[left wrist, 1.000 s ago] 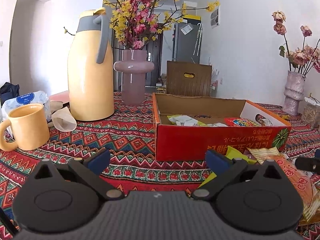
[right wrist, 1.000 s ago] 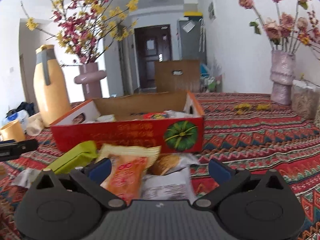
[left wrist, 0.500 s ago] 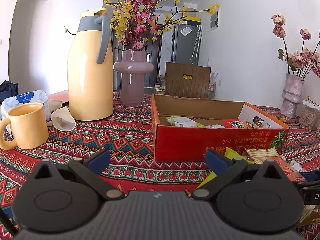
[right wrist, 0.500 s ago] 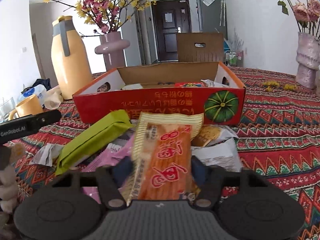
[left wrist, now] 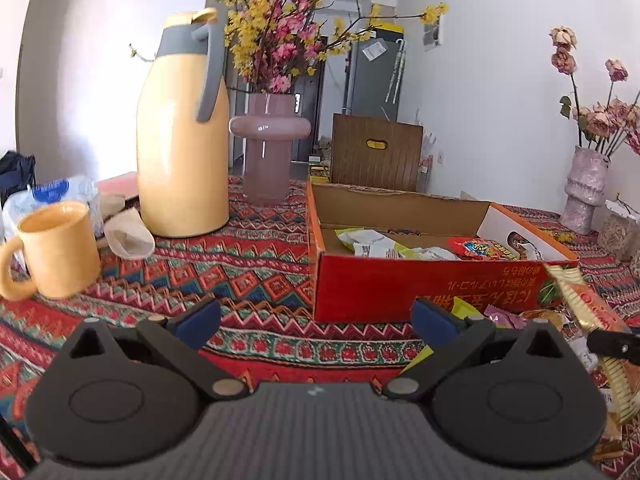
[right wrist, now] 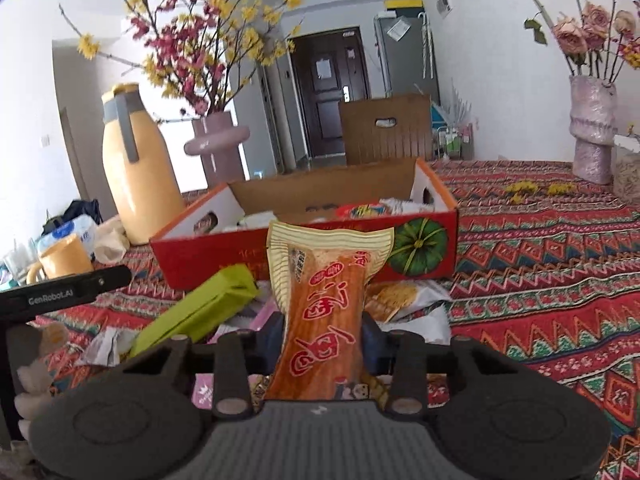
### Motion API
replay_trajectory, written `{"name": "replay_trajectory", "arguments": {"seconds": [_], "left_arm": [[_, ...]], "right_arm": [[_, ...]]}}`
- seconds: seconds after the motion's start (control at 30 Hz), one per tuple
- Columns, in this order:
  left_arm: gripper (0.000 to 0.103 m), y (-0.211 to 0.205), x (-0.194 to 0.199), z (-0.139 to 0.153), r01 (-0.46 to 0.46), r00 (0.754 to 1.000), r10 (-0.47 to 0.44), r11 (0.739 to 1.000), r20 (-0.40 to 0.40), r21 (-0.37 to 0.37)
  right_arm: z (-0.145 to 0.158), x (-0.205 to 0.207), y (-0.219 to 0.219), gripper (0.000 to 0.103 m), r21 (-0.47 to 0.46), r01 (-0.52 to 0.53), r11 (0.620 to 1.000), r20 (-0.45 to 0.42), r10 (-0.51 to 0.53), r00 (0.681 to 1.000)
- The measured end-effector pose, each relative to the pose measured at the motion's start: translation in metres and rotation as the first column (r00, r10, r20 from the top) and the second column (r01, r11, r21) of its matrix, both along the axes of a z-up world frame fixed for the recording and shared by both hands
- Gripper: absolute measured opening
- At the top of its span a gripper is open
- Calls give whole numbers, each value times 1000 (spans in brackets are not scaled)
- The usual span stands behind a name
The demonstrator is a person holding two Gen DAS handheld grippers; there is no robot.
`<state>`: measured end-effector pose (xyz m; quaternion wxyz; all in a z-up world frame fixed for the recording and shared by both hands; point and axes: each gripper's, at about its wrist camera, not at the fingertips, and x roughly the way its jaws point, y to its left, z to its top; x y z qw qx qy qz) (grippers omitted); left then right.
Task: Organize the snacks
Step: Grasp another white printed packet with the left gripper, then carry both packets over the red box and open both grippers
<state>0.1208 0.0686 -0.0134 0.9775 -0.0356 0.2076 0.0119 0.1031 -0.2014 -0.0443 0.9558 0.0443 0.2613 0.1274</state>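
The right gripper [right wrist: 322,338] pinches an orange snack packet [right wrist: 326,300] between its pads, upright, just near of the red cardboard box [right wrist: 424,240]. The left gripper [left wrist: 316,318] hangs spread wide, holding nothing, over the patterned tablecloth [left wrist: 248,280].

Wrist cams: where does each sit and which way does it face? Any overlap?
Left wrist: on the left hand-held gripper, open, looking across the table at the thermos, mug and red box.
Right wrist: on the right hand-held gripper, shut on an orange snack, facing the box from its front.
Shared: box, thermos, mug, snack.
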Motion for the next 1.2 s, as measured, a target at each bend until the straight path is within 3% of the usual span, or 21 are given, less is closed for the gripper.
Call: {"name": "replay_trajectory", "arguments": {"seconds": [0.1,0.3,0.6,0.63,0.77,0.8,1.2], "left_arm": [[103,8,-4,6,5,1000,-5,1000,-17,31],[103,23,-8,-5,16,991,-9,998,-132,56],[103,13,-5,-20,-2,973,10,999,-229,36],[99,10,-4,-22,-8,971,18,999,-237,44],[56,2,1,-27,0,955,5,1000,-296,17],[50,1,2,-29,4,953,0,1000,-303,12],[45,-2,-10,-21,-21,968,29,999,-250,35]], "right_arm": [[3,-3,-8,38,14,21,1000,13,-22,1000],[4,-9,-23,38,37,64,997,20,-65,998],[3,-18,-31,38,50,95,994,26,-96,995],[4,-19,-32,38,49,95,994,28,-96,995],[4,-24,-35,38,52,104,993,30,-105,994],[3,-25,-35,38,53,105,993,29,-107,994],[-1,-32,-42,38,75,105,992,24,-107,994]]}}
